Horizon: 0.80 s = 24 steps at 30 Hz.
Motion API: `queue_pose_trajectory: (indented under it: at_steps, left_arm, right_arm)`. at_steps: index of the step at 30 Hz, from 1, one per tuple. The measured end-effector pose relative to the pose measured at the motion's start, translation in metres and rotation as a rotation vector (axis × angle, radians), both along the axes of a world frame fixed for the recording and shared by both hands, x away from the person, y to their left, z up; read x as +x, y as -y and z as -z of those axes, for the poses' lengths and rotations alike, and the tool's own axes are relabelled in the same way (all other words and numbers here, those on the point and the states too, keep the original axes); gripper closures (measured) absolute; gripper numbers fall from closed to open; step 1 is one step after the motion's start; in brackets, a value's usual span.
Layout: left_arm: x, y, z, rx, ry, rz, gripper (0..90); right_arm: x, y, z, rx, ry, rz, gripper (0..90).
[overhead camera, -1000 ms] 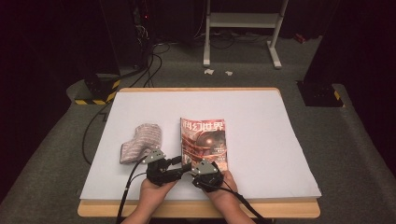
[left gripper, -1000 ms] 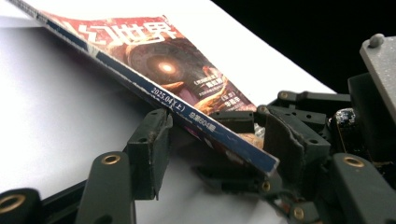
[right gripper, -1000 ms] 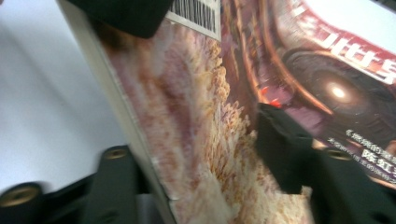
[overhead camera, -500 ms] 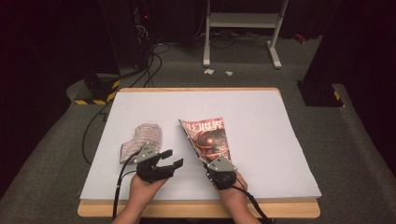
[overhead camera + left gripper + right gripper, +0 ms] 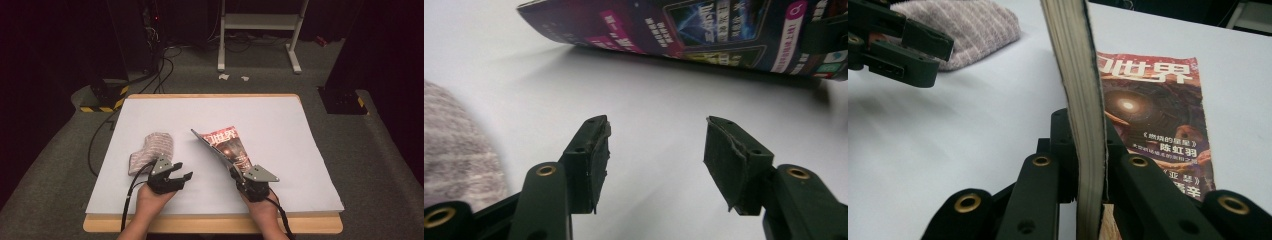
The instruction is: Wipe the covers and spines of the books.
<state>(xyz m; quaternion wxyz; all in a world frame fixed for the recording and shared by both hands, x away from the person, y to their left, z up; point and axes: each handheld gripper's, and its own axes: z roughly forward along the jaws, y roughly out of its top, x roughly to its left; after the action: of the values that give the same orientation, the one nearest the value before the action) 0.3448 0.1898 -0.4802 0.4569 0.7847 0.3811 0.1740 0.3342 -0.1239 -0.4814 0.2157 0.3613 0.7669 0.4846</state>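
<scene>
Red magazine (image 5: pixel 227 147) stands clamped in right gripper (image 5: pixel 239 176).

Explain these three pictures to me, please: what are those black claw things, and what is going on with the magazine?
No robot here: a person sits at a table holding a hand tool with two black jaws in each hand. The wide picture is from a camera above. The other two come from small cameras riding on each tool, looking along its jaws. The right gripper is shut on the edge of a magazine and tilts it up off the white surface; its own camera shows the page edges pinched between the jaws. The left gripper is open and holds nothing, its jaws having just closed a little. Beside it lies a grey striped cloth.
</scene>
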Motion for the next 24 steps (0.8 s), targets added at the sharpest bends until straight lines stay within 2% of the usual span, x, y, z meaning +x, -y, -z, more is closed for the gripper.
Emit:
queue_pose_trajectory:
  at_steps: [2,5,11,14,17,20,24]
  left_arm:
    - [0.001,-0.003,-0.001,0.004,-0.003,0.005,42.2]
    - [0.001,-0.009,-0.005,0.021,0.020,-0.007,41.4]
    - [0.003,-0.030,-0.016,-0.007,0.006,-0.031,37.3]
    - [0.005,-0.041,-0.020,-0.006,0.001,-0.044,33.0]
    - [0.006,-0.052,-0.023,-0.007,0.018,-0.070,32.5]
    - [0.006,-0.061,-0.025,-0.018,0.035,-0.095,27.5]
    - [0.009,-0.070,-0.024,0.011,0.047,-0.131,22.5]
  right_arm:
    - [0.000,0.003,-0.001,0.012,-0.001,0.003,83.8]
    - [0.000,0.007,-0.003,0.025,0.000,0.008,83.7]
    - [0.001,0.014,-0.003,0.041,-0.007,0.003,83.5]
    - [0.001,0.014,-0.003,0.042,-0.010,0.002,83.3]
    - [0.001,0.014,-0.003,0.042,-0.010,0.001,83.1]
    - [0.001,0.014,-0.002,0.040,-0.013,0.000,82.8]
    - [0.001,0.013,-0.001,0.035,-0.020,-0.005,82.0]
